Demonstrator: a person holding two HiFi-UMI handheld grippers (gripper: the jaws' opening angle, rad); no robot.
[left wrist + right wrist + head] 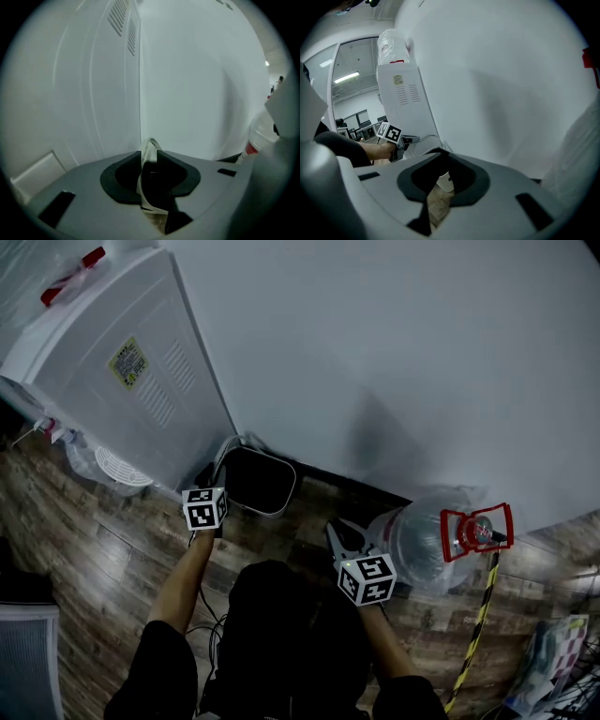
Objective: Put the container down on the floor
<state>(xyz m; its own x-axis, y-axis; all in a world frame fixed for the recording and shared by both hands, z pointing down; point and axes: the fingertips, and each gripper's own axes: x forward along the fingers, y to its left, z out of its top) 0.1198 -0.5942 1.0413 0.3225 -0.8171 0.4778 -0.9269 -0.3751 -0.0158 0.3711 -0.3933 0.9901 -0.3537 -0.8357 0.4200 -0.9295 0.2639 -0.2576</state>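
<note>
A dark container (255, 480) with a pale rim sits low against the white wall, beside the water dispenser. My left gripper (217, 476) is at its left edge. In the left gripper view the jaws (151, 161) are shut on a pale strip (146, 190) of the container's rim or handle. My right gripper (338, 533) hovers to the container's right, apart from it. Its jaws (440, 190) stand slightly open with nothing in them, and wooden floor and a white corner of the container (446, 182) show through the gap. The left gripper (400, 141) also shows there.
A white water dispenser (122, 371) stands at the left, with a clear plastic bag (103, 467) at its foot. A big clear water jug (422, 538) with a red handle (478, 531) lies on the right. A yellow-black striped strip (476, 624) runs below it. Cables (211, 615) trail on the wooden floor.
</note>
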